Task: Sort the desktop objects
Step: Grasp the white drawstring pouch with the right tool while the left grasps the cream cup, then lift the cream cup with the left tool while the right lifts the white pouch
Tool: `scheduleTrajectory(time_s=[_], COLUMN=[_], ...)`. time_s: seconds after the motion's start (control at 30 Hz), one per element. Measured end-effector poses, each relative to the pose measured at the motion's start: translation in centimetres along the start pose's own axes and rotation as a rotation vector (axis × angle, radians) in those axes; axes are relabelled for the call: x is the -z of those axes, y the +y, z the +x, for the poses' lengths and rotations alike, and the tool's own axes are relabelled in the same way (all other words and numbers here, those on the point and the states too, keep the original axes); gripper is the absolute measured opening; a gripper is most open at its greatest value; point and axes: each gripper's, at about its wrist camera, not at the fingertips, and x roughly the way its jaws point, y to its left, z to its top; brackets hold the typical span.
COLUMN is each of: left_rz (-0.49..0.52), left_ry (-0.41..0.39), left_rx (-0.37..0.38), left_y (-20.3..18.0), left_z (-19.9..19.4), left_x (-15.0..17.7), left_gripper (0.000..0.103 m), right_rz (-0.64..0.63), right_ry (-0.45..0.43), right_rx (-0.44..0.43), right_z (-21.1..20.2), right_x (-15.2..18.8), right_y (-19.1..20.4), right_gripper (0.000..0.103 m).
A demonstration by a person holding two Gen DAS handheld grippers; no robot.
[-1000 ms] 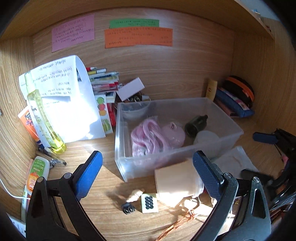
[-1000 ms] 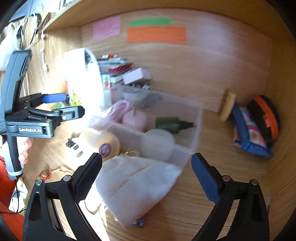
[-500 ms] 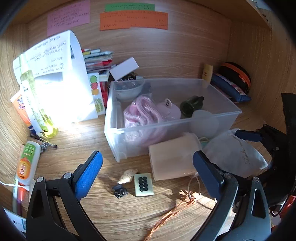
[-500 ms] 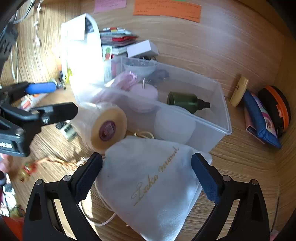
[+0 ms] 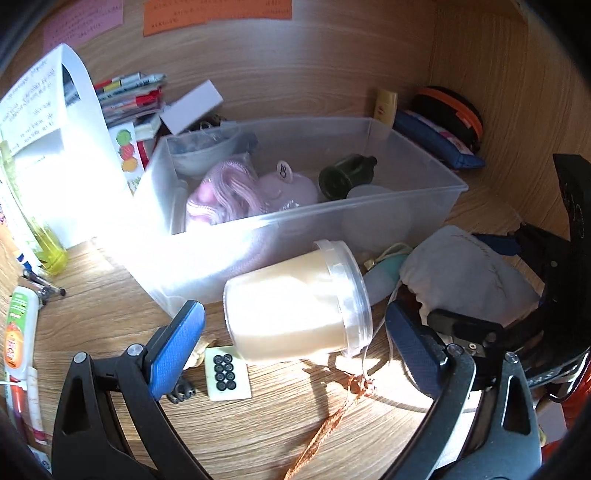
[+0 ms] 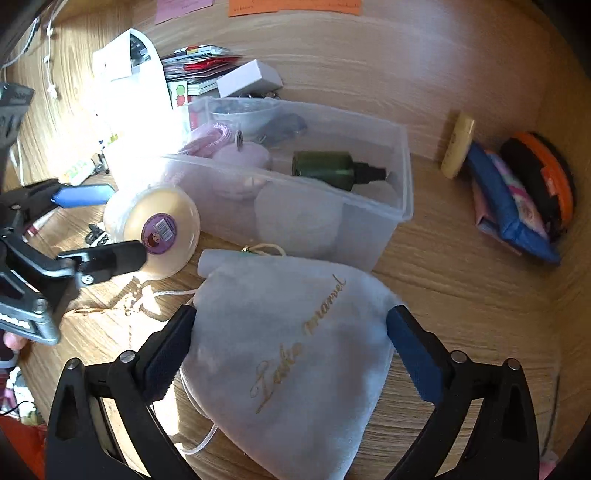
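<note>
Both grippers' fingers wide open: left gripper [image 5: 293, 345] straddles a cream tub [image 5: 295, 306], right gripper [image 6: 290, 341] a gold-lettered white pouch [image 6: 291, 354].

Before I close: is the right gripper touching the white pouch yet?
Cannot tell. In the right wrist view the open right gripper straddles the white pouch, fingertips at its edges, no clear gap.

A home desk nook: wood-grain desk [image 5: 110, 310], orange paper note [image 5: 218, 14] on the back wall, stacked stationery [image 5: 129, 96].
</note>
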Motion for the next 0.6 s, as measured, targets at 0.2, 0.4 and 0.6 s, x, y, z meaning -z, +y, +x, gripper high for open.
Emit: scheduleTrajectory(time_s=[0.2,0.4,0.6], left_rz=[-0.038,-0.056,-0.066], left_ry=[0.027,0.058,0.055], left_rx=[0.035,0.077,0.084], left_y=[0.5,0.8,1.0], left_z=[0.6,1.2,1.1], left_x=[-0.3,-0.4,-0.4], left_gripper=[0.099,0.070,0.069], right_rz=[0.066,0.095,0.091], right_ry=[0.022,-0.008,-0.044], right_rx=[-0.123,-0.165,-0.180], right_z=[0.5,-0.4,-1.9], right_x=[0.3,0.3,-0.4], right_y=[-0.9,-1.6,-2.3], right_gripper=[0.083,0.065,0.052])
